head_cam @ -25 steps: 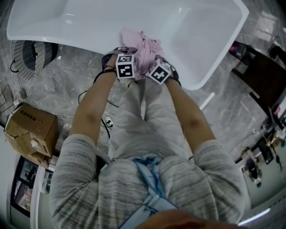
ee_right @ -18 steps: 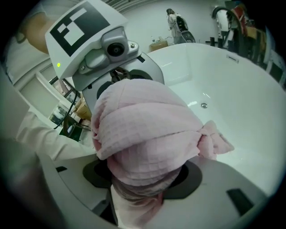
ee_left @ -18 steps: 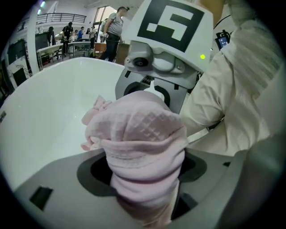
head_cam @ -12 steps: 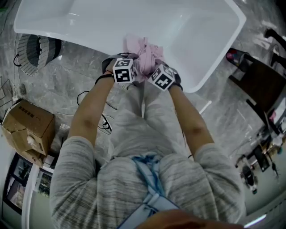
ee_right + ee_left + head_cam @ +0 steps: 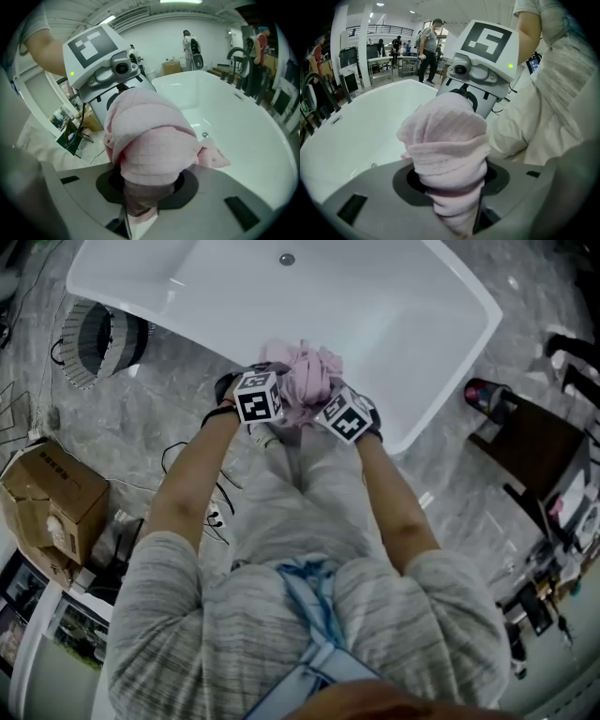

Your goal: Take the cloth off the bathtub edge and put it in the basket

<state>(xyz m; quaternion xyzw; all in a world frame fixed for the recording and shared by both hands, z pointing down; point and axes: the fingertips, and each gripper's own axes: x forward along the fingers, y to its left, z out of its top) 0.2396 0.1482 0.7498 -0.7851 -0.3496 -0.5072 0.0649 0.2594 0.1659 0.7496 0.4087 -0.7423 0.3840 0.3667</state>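
Observation:
A pink cloth (image 5: 307, 379) hangs bunched between my two grippers, lifted just above the near edge of the white bathtub (image 5: 403, 324). My left gripper (image 5: 279, 388) has just been closing and is shut on the cloth (image 5: 447, 154), which fills the gap between its jaws. My right gripper (image 5: 325, 395) has also just been closing and pinches the other end of the cloth (image 5: 150, 150). Both sets of fingertips are buried in fabric. The round mesh basket (image 5: 98, 341) stands on the floor to the left of the tub.
A cardboard box (image 5: 47, 498) sits on the marble floor at the left, with loose cables (image 5: 202, 456) near my left arm. A dark chair (image 5: 534, 451) stands to the right of the tub. Several people stand far behind the tub in the left gripper view.
Both grippers have risen together from the tub edge and closed on the pink cloth, which now hangs gathered into a tighter bundle off the rim.

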